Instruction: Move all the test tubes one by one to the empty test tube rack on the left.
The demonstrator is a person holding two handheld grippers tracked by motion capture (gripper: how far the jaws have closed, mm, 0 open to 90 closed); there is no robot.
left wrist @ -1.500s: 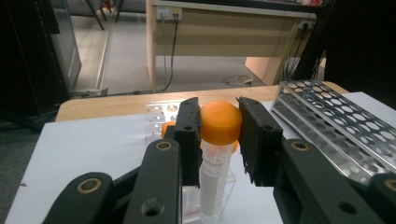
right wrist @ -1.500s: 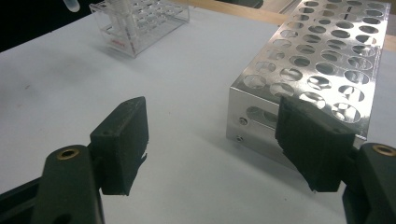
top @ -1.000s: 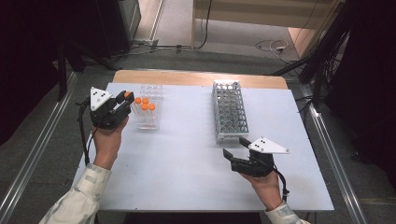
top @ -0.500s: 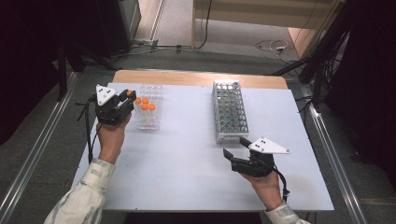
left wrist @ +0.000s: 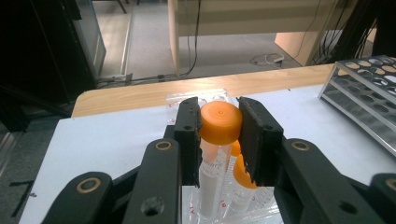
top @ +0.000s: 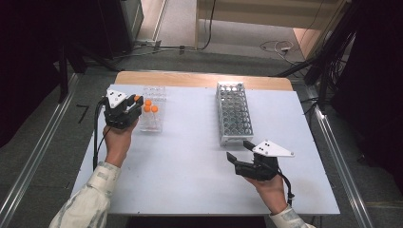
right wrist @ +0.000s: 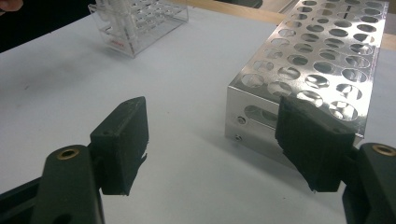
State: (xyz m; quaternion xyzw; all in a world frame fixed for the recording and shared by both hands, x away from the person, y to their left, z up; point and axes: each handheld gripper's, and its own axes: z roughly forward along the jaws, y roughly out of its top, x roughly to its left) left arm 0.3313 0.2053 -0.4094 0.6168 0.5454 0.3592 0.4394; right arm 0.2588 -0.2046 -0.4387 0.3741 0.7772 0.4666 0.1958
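Item: orange-capped tube (left wrist: 219, 126), clamped at its cap between the shut jaws of the left gripper (top: 124, 111), at the left edge of the clear rack (top: 153, 124) holding three more capped tubes, far left on the table (top: 190, 161); a cap grip suits carrying it upright. Right gripper (right wrist: 215, 140): jaws wide, empty, waiting near the metal rack (top: 234, 114), the likely destination. Since the earlier frame the left gripper has shifted rightward toward the clear rack; the right is unmoved.

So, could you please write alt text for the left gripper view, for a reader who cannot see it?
The left gripper is shut on the orange cap of a tube, above a clear rack holding more orange-capped tubes. A metal rack stands at the right on the white table.
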